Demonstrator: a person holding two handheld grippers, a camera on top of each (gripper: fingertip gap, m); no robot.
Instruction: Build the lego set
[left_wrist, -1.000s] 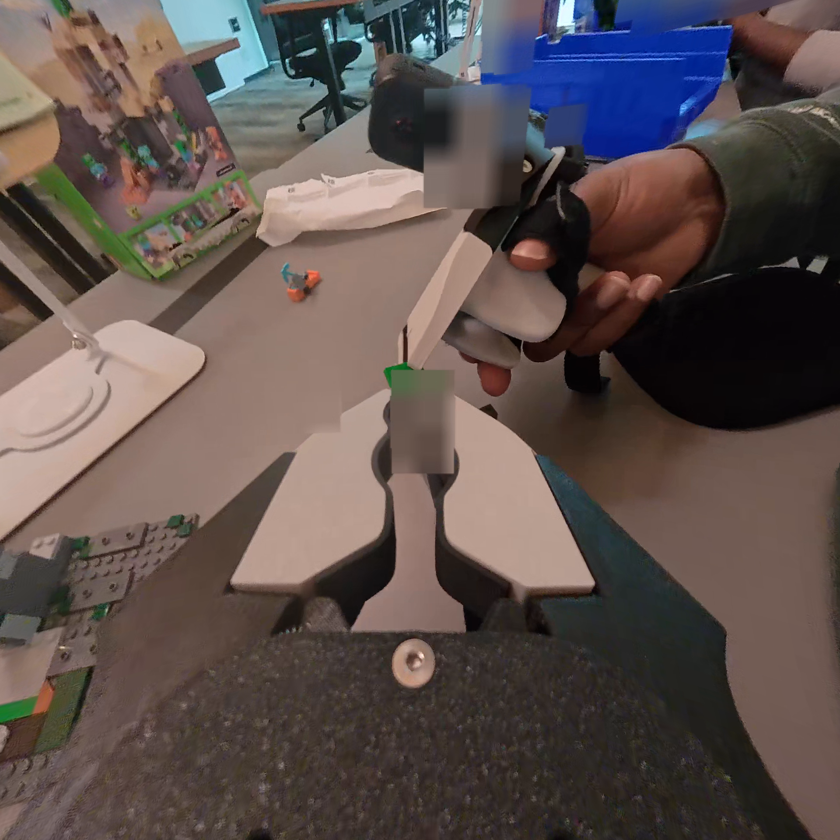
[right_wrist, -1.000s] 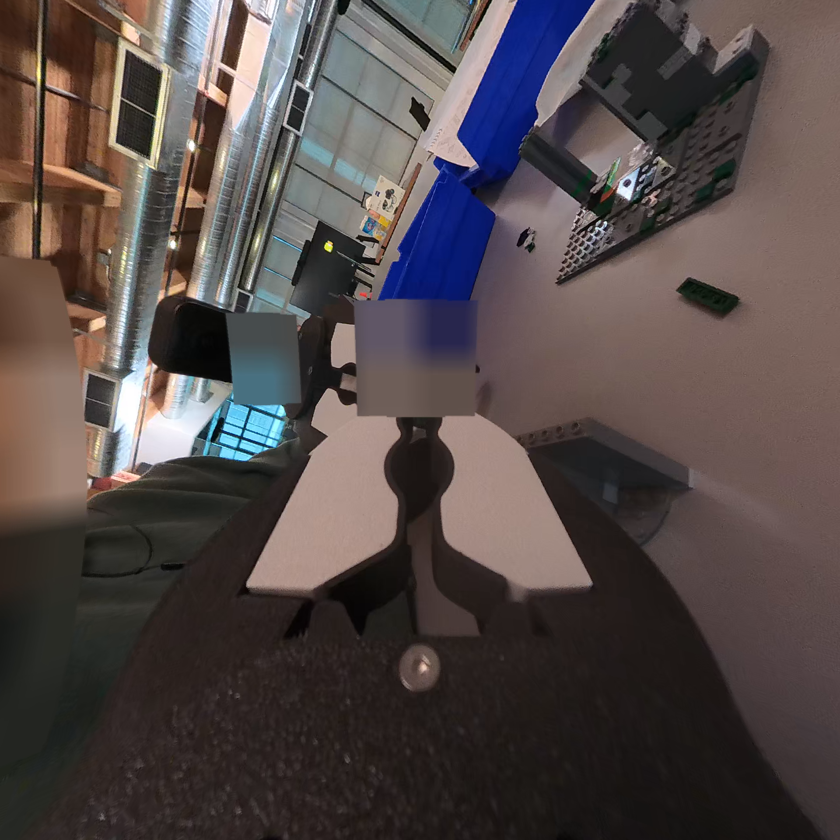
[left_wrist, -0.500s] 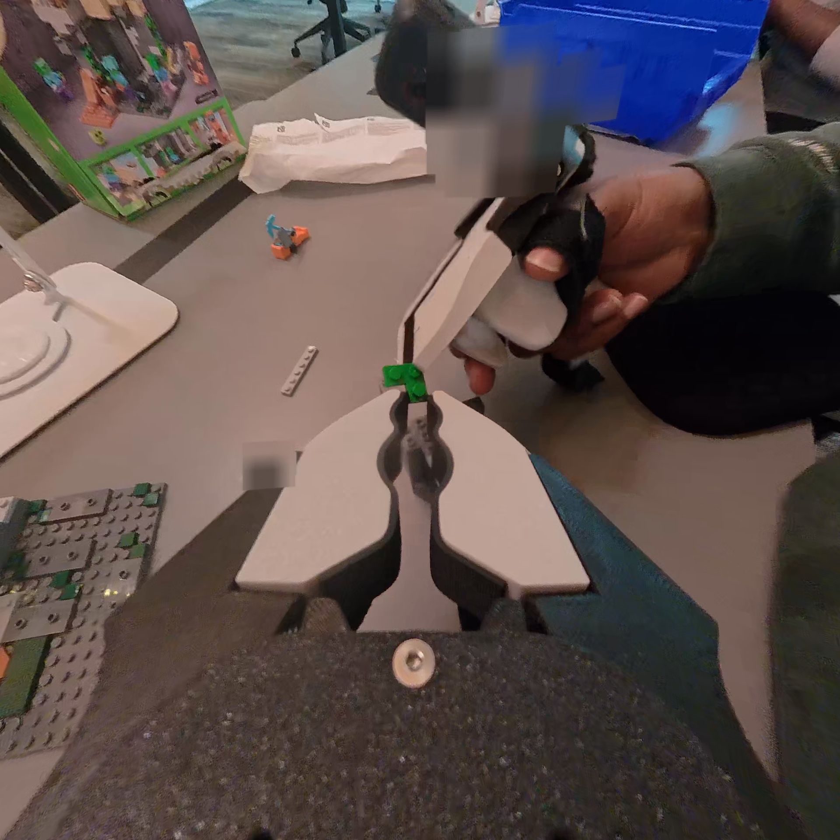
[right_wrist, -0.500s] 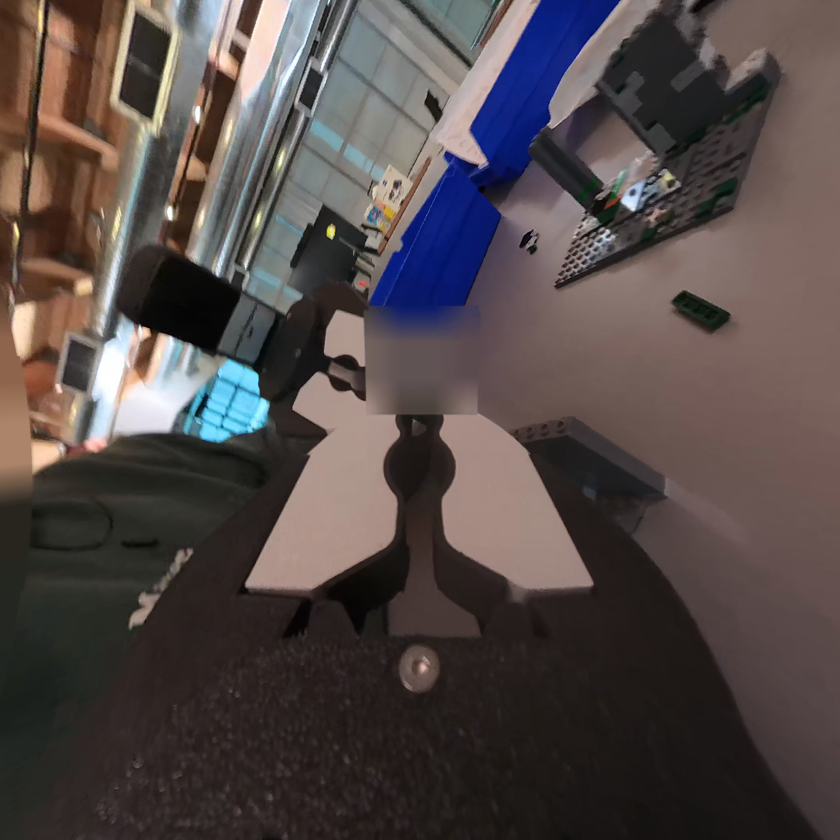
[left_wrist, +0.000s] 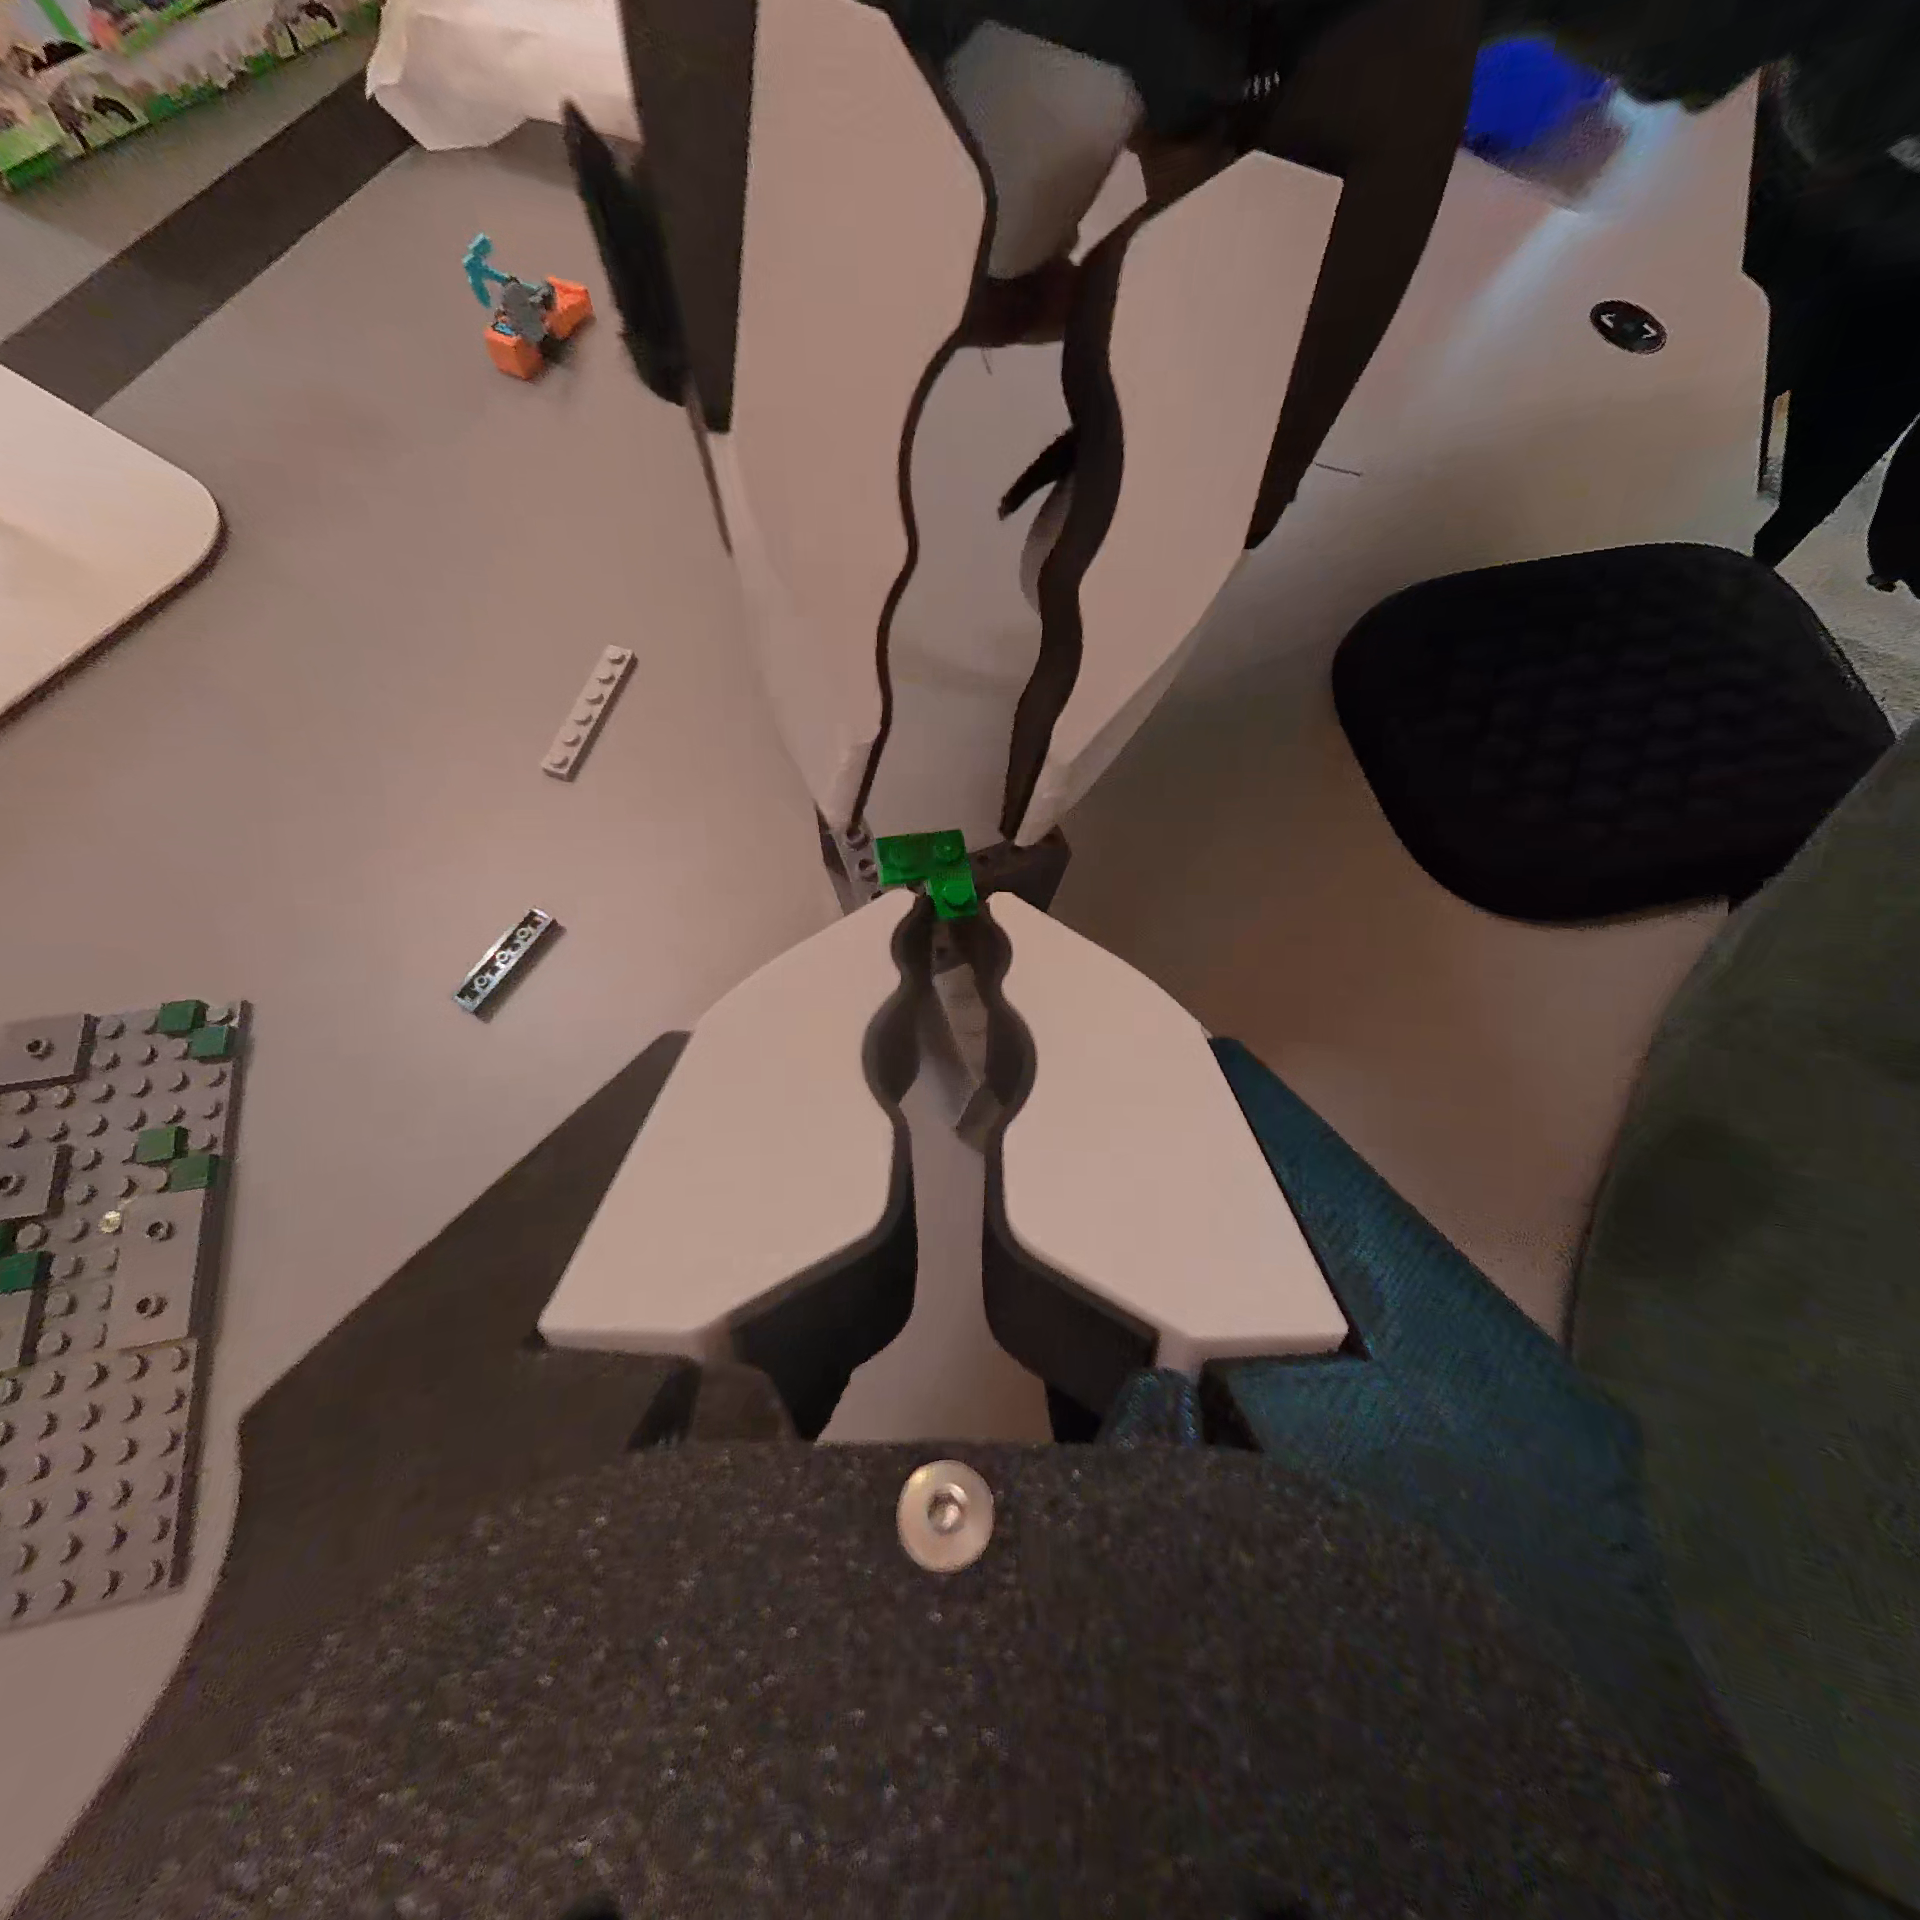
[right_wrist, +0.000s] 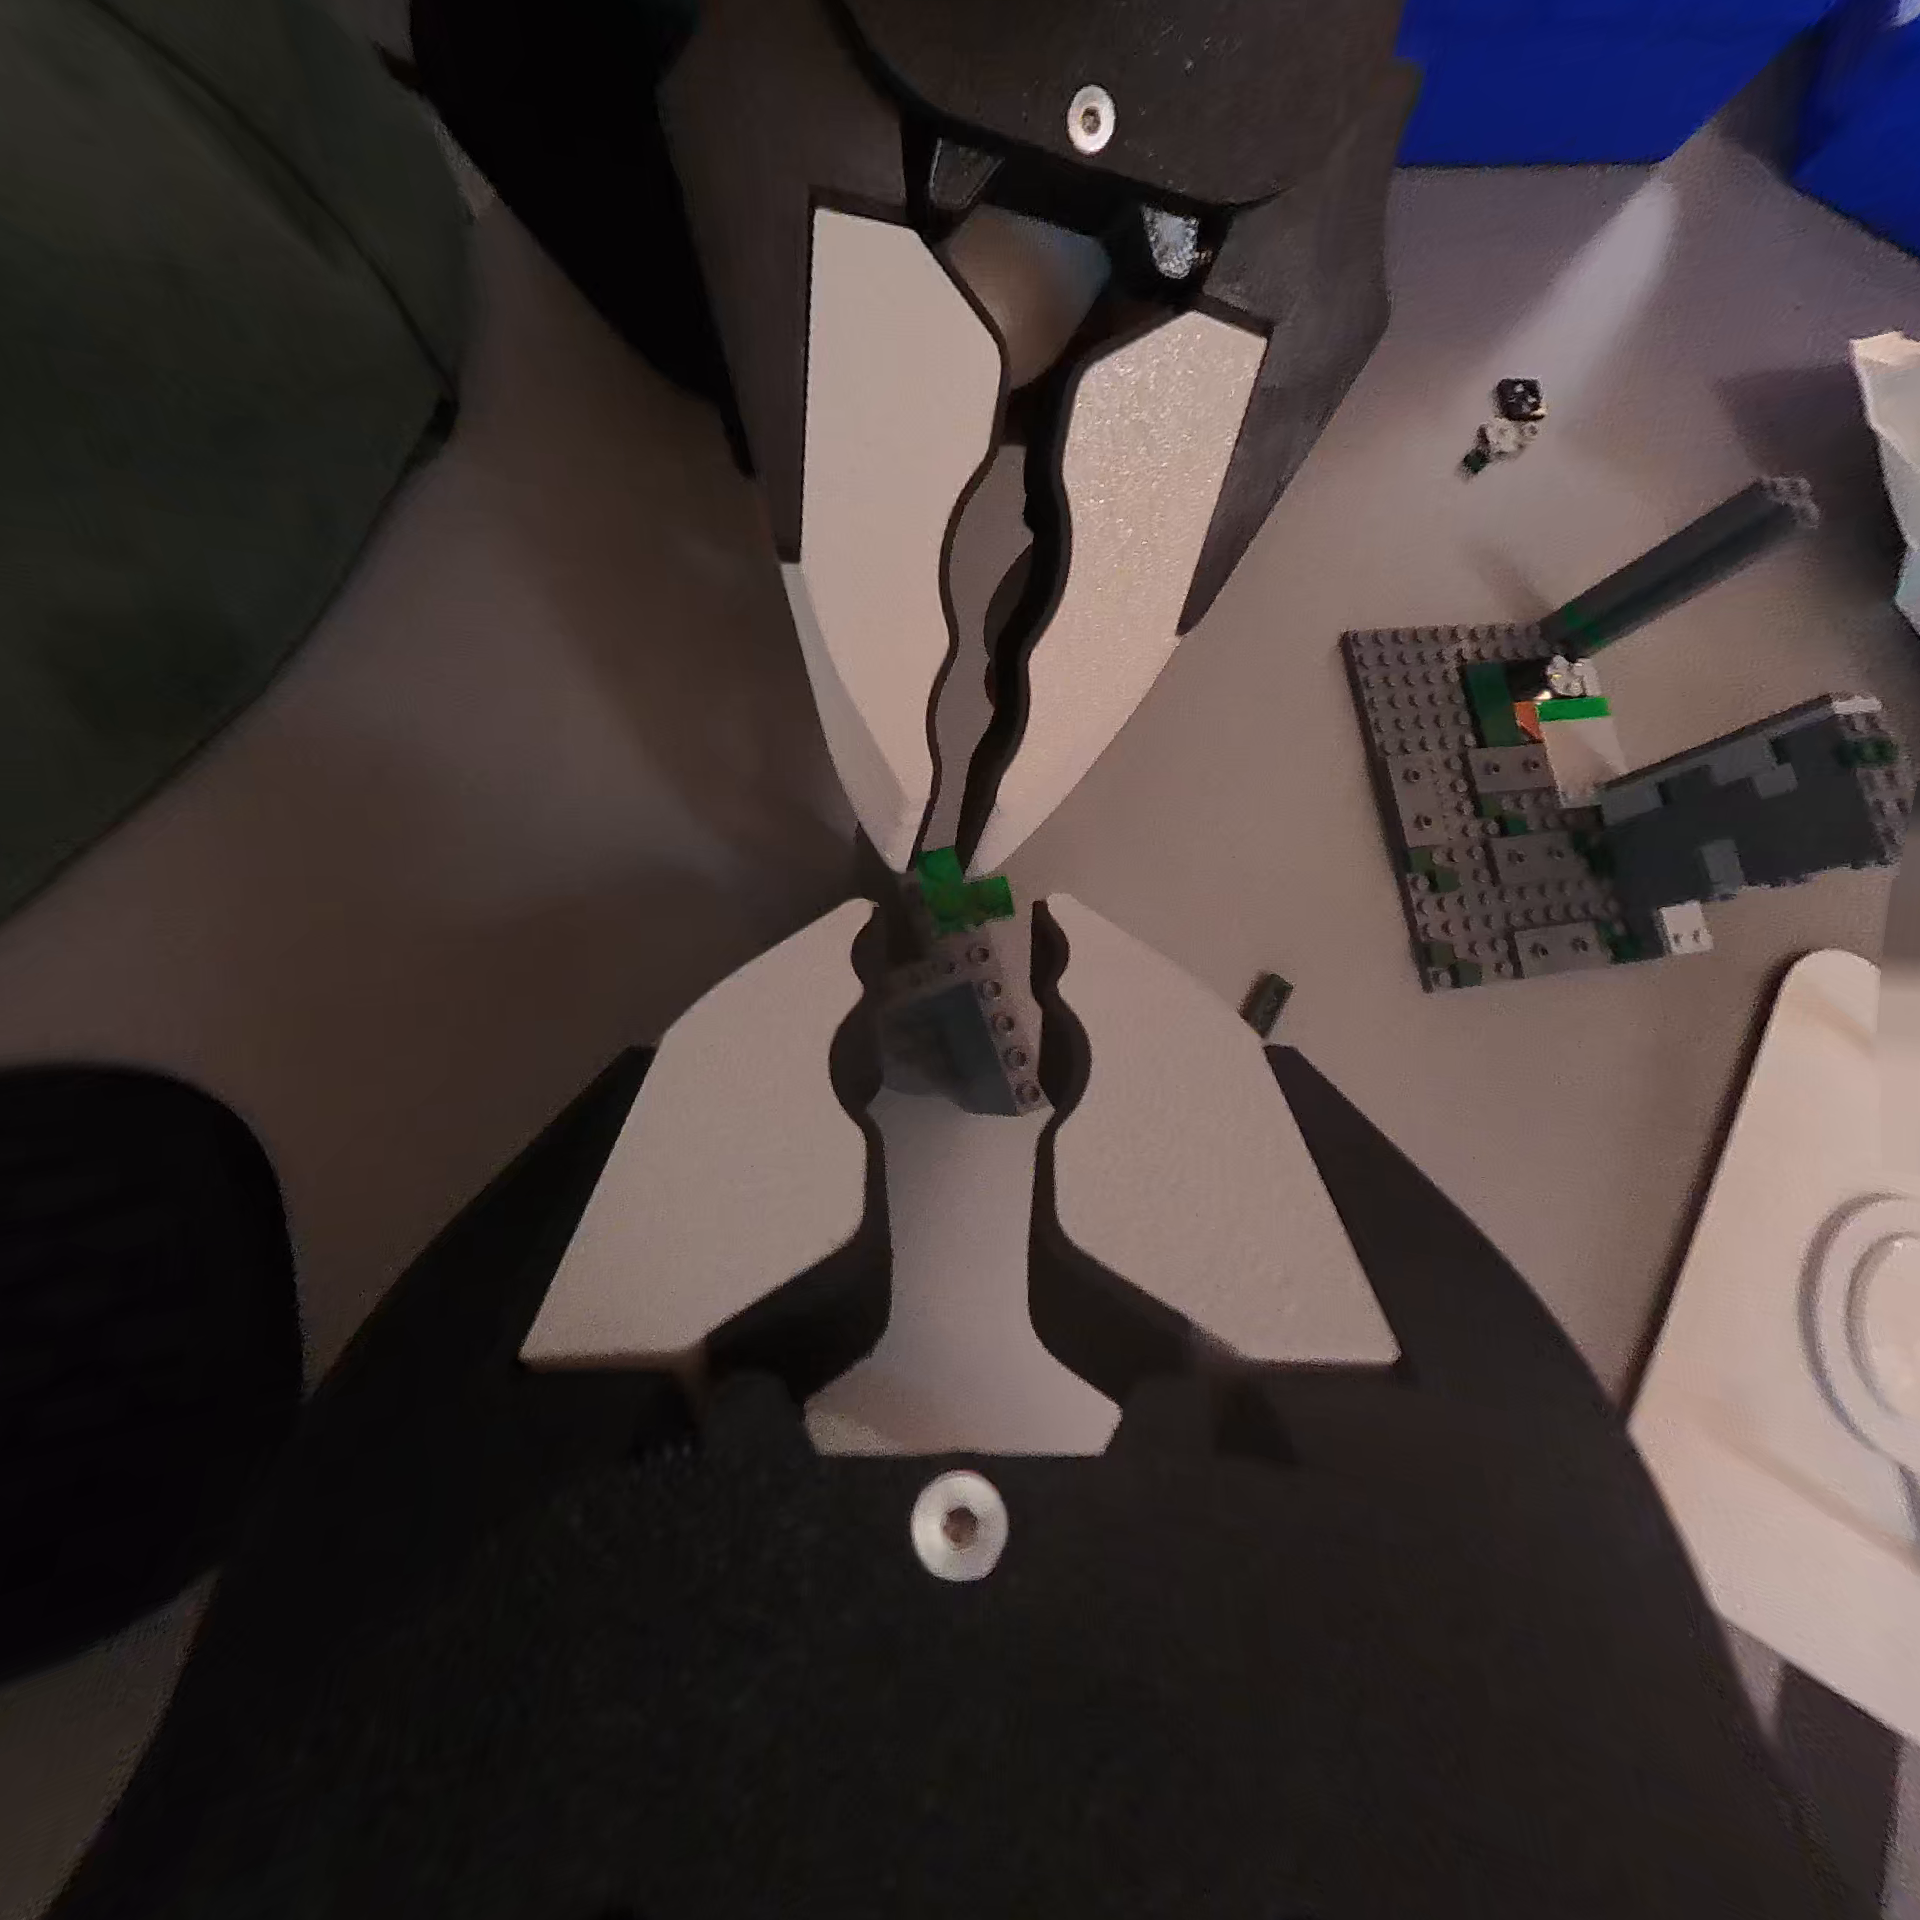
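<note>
The left tool (left_wrist: 951, 906) is clamped on a green piece (left_wrist: 928, 871), tip to tip with the right tool (right_wrist: 956, 914) clamped on a grey block (right_wrist: 961, 1023), above the bench (left_wrist: 416, 582) strewn with two loose strips (left_wrist: 588, 711) near the studded baseplate (right_wrist: 1455, 831).

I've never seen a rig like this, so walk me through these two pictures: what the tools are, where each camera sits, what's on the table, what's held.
A person holds two hand-held pincers, each with a camera looking along its two pale fingers. In the left camera's picture the left gripper pinches a green piece; in the other, the right gripper clamps a grey brick piece. They meet tip to tip above the table, where a part-built grey baseplate, a loose grey strip and an orange figure lie.
</note>
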